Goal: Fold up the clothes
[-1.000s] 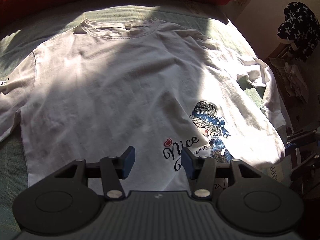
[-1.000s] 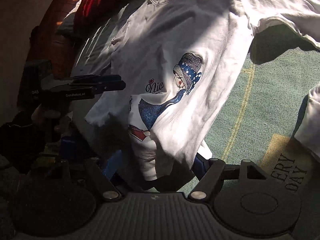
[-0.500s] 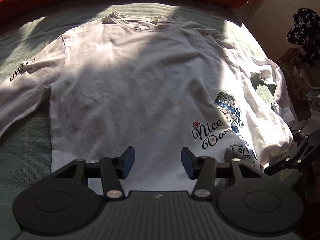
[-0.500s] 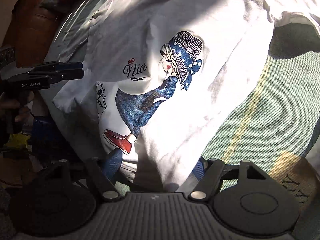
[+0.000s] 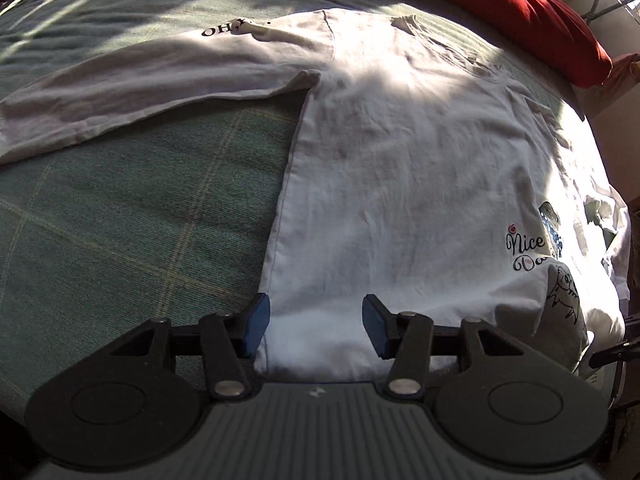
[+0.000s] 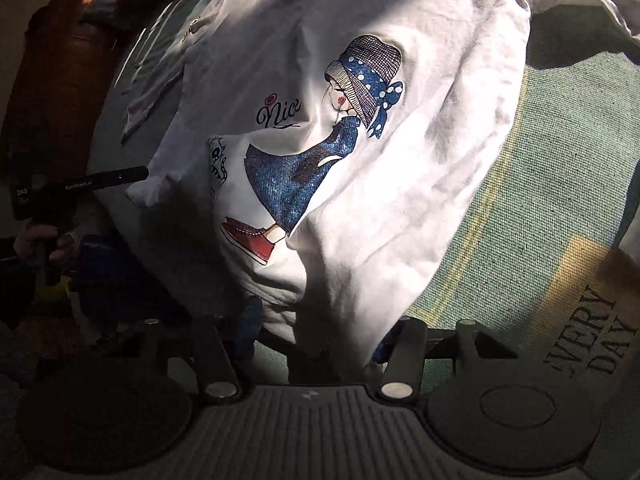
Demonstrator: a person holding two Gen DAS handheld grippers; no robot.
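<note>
While our right gripper (image 6: 316, 340) has been closing its fingers around the white long-sleeved shirt's (image 5: 400, 184) hem, we should seat our left gripper's (image 5: 316, 324) half-open fingers squarely over the opposite corner.

White shirt (image 5: 400, 168): "OH,Y.." on its sleeve, upper left; "Nice" at right edge. Left gripper (image 6: 100, 179) reads "GenRobot.AI". Green bedspread (image 6: 560, 184), lower right: "VERY DAY".

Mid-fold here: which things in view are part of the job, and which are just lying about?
Part of the job:
- white long-sleeved shirt
- left tool, open at the shirt's hem corner
- right tool, jaws just closing, hem between them

Lying about:
- red pillow
- green checked bedcover under the shirt
- tan label printed "DAY"
</note>
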